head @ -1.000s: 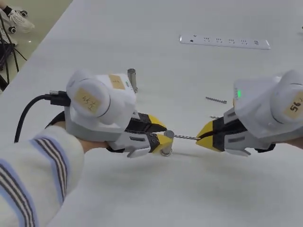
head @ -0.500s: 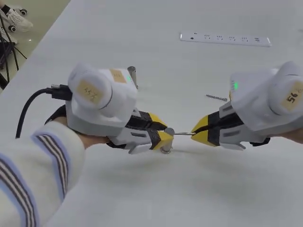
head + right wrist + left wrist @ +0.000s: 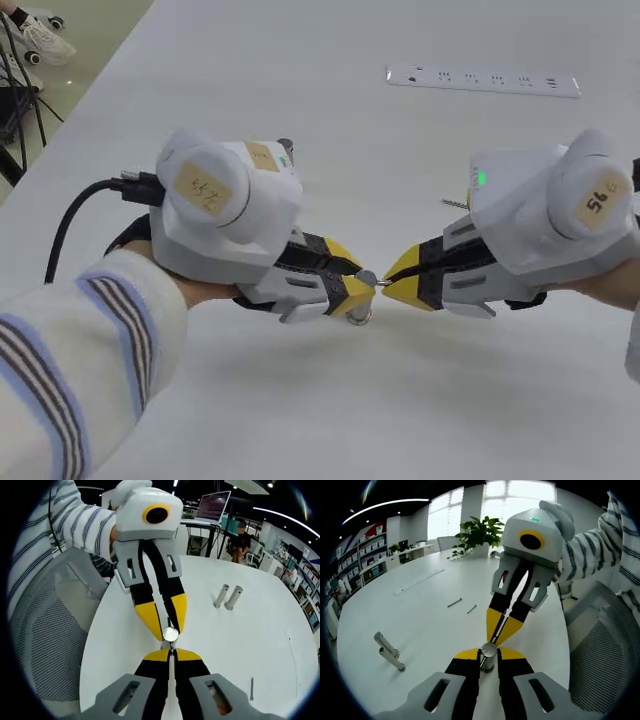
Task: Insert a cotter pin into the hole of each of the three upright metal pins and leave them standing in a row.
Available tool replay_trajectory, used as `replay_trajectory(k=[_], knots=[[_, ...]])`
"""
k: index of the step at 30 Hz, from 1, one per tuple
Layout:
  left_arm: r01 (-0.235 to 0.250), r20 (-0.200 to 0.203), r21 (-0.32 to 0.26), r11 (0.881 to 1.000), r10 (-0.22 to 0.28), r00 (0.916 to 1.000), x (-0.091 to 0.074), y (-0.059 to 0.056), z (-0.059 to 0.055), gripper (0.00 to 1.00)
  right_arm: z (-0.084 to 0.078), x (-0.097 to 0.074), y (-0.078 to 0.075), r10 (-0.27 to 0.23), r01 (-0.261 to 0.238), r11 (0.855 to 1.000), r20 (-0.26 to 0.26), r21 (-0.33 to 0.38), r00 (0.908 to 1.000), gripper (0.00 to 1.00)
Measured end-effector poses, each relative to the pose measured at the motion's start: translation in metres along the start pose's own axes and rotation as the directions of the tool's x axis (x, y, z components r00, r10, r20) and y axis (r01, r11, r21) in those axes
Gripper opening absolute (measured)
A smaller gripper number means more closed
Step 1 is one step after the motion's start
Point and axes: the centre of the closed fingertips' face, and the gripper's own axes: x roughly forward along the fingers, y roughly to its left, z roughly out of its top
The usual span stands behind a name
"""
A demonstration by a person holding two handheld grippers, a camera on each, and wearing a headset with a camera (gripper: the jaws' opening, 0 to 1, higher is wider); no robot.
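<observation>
Right gripper [image 3: 390,285]: jaws pinched shut on the cotter pin [image 3: 377,283]; I see just a short stub of wire ahead of the yellow tips.
Left gripper [image 3: 489,656]: jaws clenched on the metal pin [image 3: 170,634], one on each side just below its head, holding it upright on the table [image 3: 420,400].
Gap: the two sets of tips are nose to nose, almost touching, with the pin head between them.
Hole: I can't tell whether the wire tip is in it, because the jaws hide the spot in all three views.
Step in hand: by my reading, threading the first of the three.
How I'd do it well: keep the wire level and square to the post and feed it slowly along its own line. If it stalls, back off a touch and re-aim, since forcing it would likely bend the wire.
Left side's job: just a steady clamp, with no twisting, so the hole stays facing the wire.
Watch-out: the tips have very little room, so I'd let the wire lead and not the jaws.
Other two metal pins [image 3: 227,596]: side by side, well apart from the work and bare.
Spare cotter pins [image 3: 461,605]: lying loose further up the table.
Power strip [image 3: 483,81]: at the far edge, out of the way.
</observation>
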Motion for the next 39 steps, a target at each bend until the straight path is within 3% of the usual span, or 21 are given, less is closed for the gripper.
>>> replay_trajectory(k=[10,20,26,30,33,39], knots=[[0.003,-0.009,0.056,0.998,-0.003,1.0,0.0006,-0.0008,0.0014,0.09,0.0019,-0.0003,0.0034,0.019,-0.019,0.999,-0.002,-0.04,0.9998,0.0],[0.006,-0.009,0.064,0.998,-0.006,0.9999,0.001,-0.0011,0.0017,0.09,-0.0002,0.0017,0.0,0.021,-0.021,0.998,-0.01,-0.054,0.9997,0.0],[0.005,-0.013,0.12,0.993,-0.003,0.9999,0.0013,-0.0013,0.001,0.09,-0.0009,0.0029,-0.0007,0.014,-0.014,0.999,-0.01,-0.036,0.9999,0.0],[0.006,-0.017,0.086,0.996,-0.005,0.9998,-0.0002,-0.001,0.0002,0.09,-0.0027,0.0025,-0.0002,0.004,-0.005,1.0,-0.011,-0.012,0.9999,0.0],[0.007,-0.024,0.089,0.996,-0.005,0.9997,-0.0017,-0.0019,-0.0025,0.1,-0.0018,0.0007,-0.0002,-0.014,0.014,1.0,0.012,0.021,0.9998,0.09],[0.002,-0.016,0.074,0.997,-0.001,0.9999,-0.0065,-0.0079,-0.0078,0.27,-0.0051,-0.0001,0.0026,-0.038,0.034,0.995,0.043,0.09,0.9984,0.11]])
